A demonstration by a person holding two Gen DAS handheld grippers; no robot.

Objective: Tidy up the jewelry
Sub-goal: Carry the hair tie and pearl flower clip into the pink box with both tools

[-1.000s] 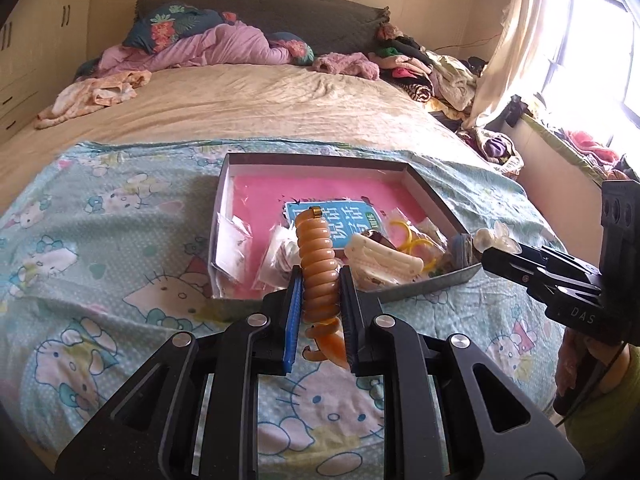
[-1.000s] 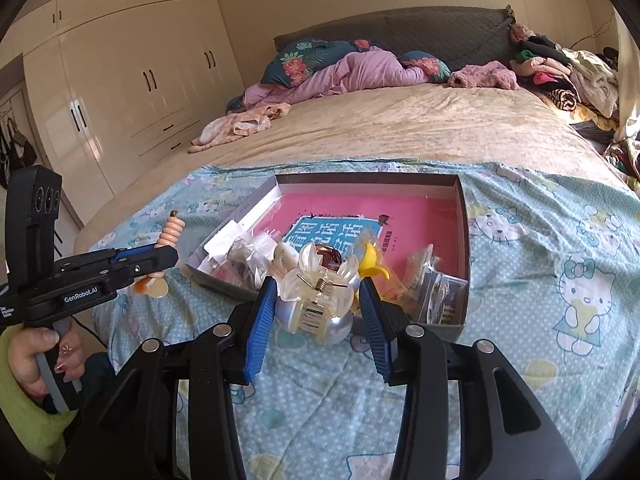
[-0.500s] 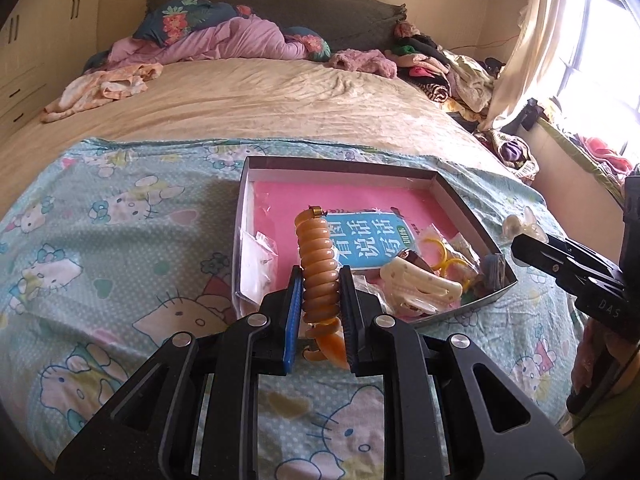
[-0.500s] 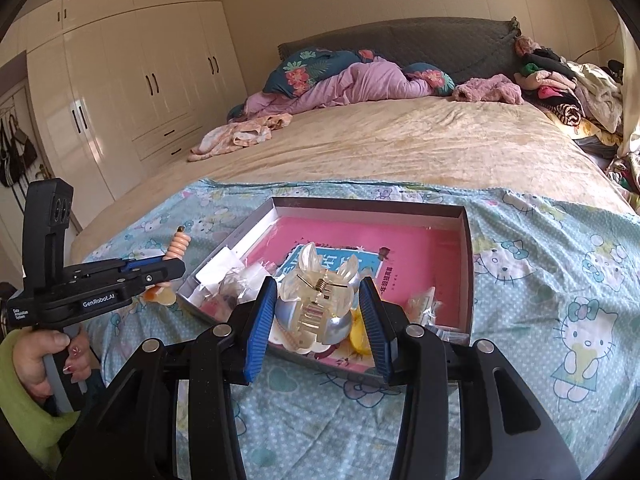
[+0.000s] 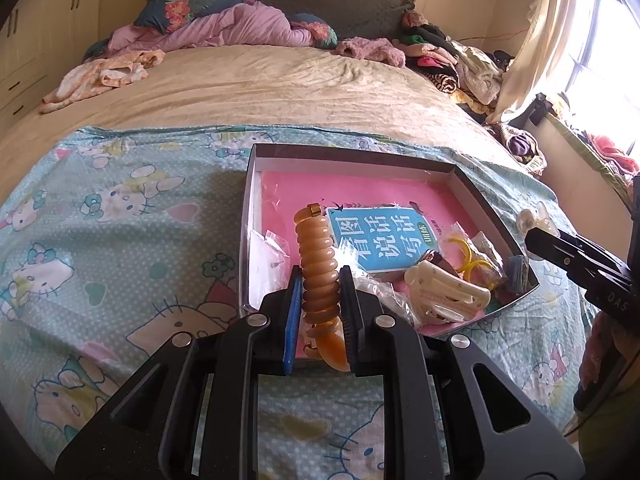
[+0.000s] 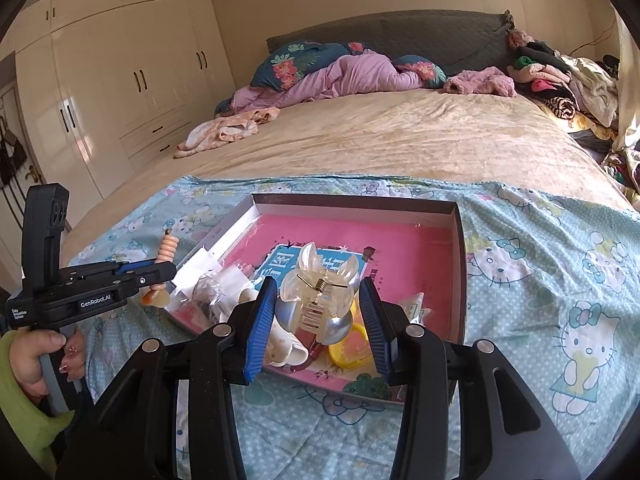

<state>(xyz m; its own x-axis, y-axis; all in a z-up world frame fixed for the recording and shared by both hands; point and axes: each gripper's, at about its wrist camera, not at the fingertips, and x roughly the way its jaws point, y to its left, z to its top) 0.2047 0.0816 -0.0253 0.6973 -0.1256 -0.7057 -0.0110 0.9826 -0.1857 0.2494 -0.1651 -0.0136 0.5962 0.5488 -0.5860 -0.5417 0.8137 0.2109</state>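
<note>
Above the open box, two clips are held, one per gripper.
One amber spiral hair clip is clamped upright in the left gripper; one clear claw clip is pinched by the right gripper; one cream claw clip is seen inside.

An amber spiral hair clip stands nearly upright, pinched between the left claw's pads over the near left corner of the shallow box. A clear claw-style hair clip sits gripped in the right claw above the box's pink-lined clutter.
</note>
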